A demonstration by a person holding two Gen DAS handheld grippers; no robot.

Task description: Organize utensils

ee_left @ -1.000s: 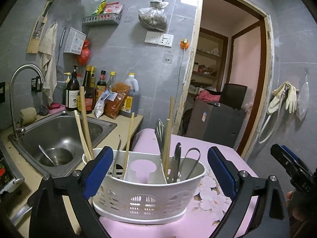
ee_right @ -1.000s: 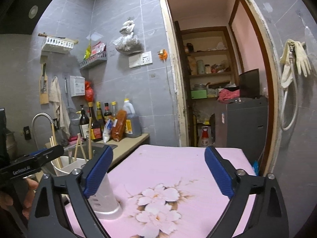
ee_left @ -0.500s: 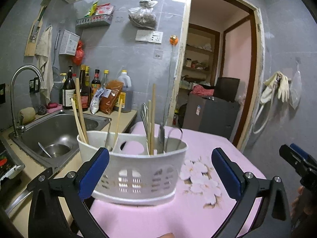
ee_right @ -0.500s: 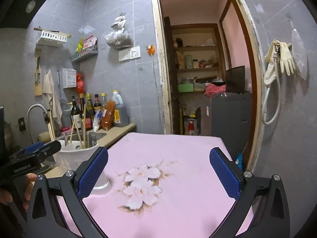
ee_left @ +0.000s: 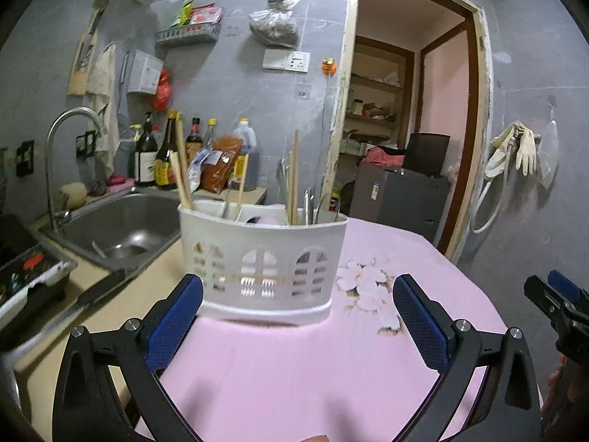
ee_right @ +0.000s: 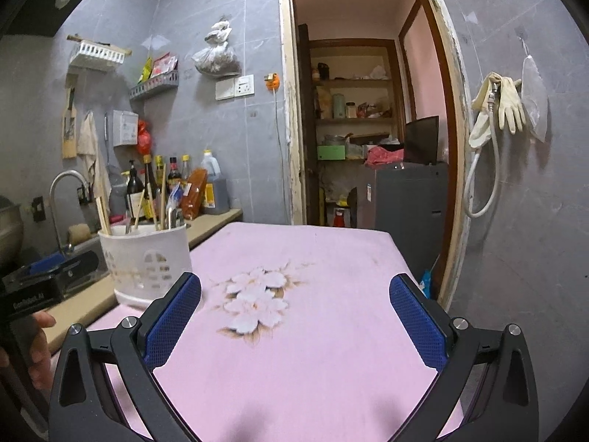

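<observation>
A white slotted utensil caddy (ee_left: 263, 258) stands on the pink flowered tablecloth (ee_left: 397, 254), at the edge beside the counter. Wooden chopsticks (ee_left: 182, 169) stick up from its left part. More chopsticks and metal utensils (ee_left: 309, 202) stand on its right side. My left gripper (ee_left: 297, 281) is open just in front of the caddy, with nothing between its blue pads (ee_left: 173, 324). My right gripper (ee_right: 295, 280) is open over bare cloth, with the caddy (ee_right: 147, 254) off to its left. Each gripper shows at the edge of the other's view.
Left of the table runs a counter with a steel sink (ee_left: 121, 228), a faucet (ee_left: 70, 121), sauce bottles (ee_left: 165, 154), a knife (ee_left: 99, 287) and a dark tray (ee_left: 29, 276). Behind the table is an open doorway (ee_right: 360, 129) with a grey cabinet (ee_right: 408, 199).
Both grippers have drawn back from the caddy and sunk a little. The caddy, earlier between the left fingers, now stands beyond their tips. Neither gripper holds anything.
</observation>
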